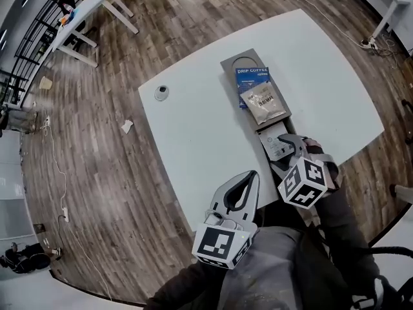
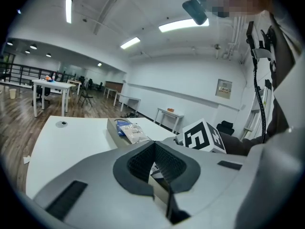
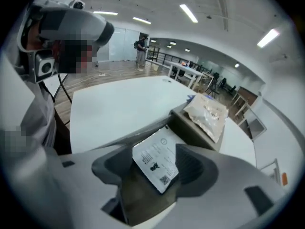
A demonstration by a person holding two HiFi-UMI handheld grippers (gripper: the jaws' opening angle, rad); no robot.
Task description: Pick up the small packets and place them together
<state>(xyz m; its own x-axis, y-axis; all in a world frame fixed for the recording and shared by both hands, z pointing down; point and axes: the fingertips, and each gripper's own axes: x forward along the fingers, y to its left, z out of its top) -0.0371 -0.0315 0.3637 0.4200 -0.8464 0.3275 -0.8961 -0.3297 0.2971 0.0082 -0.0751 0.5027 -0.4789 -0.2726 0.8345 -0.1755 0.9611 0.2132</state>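
**Right claw wide over white packet; left claw closed and empty**

The left claw (image 1: 250, 174) had its jaws together with nothing between them. It sat over the near edge of the table (image 1: 193, 128), short of the packets and to the left of them.

A long grey tray (image 1: 227, 64) ran away from the claws, ahead and to the right of the left claw. Three packets were seen in it. At the far end, well beyond both claws, lay a blue packet (image 1: 250, 76) printed "DRIP COFFEE". A tan packet (image 1: 263, 104) lay on its nearer part, overlapping it. The near end of the tray held a white packet (image 3: 156, 162), apart from the other two.

The right claw (image 1: 288, 152) was angled down into the near end of the tray with its jaws wide. The white packet lay flat between them, one corner toward the camera. Neither pad appeared to press on it, so it was judged not gripped.

Handling assessment: all three packets looked thin, light and pliable, likely to bend or sag if lifted by one corner. Their film faces were probably smooth enough to slip. The white packet was judged best taken across an edge or sealed margin, with the jaws closing over its thickness. The tray wall close beside it left little room for a jaw. The tan packet looked crinkled and partly filled, so a pinch at its flat sealed end seemed safest.
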